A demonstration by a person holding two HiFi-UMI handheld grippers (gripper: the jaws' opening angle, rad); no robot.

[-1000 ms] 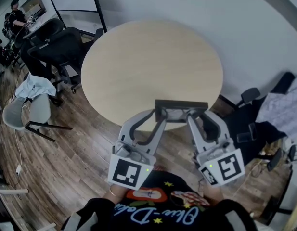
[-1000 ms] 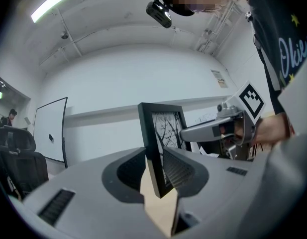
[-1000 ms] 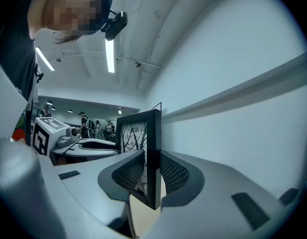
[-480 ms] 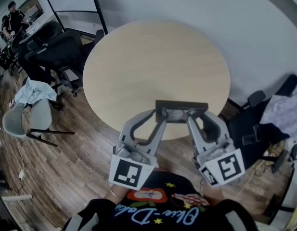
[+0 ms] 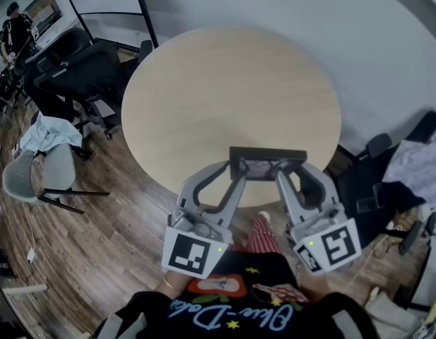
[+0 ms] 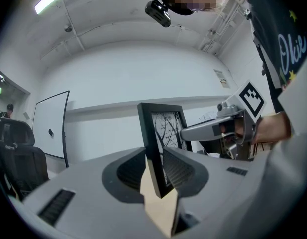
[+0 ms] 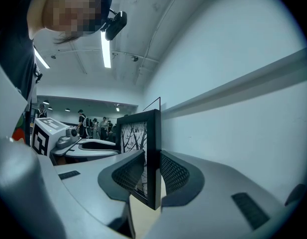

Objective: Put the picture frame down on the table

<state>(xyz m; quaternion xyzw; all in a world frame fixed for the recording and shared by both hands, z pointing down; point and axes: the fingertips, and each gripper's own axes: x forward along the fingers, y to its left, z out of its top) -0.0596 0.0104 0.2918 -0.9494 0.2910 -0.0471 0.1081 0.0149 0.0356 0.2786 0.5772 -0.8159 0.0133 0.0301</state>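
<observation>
**Both grippers clamp an upright picture frame at the table's near edge**

The left gripper has its ribbed pads pressed on either face of the black picture frame, gripping one lower corner. The frame stands upright between the jaws and rises well above them. The right gripper pinches the opposite side in the same way, with its pads closed on the frame's edge and the tree print facing inward.

Just below both pairs of jaws lies the pale round table. No view shows whether the frame's lower edge touches it. From the head view the frame spans the gap between the two sets of fingertips, over the table's near rim.

Beyond the left jaws a whiteboard leans against the wall. Office chairs stand on the wooden floor, far off to the left.
</observation>
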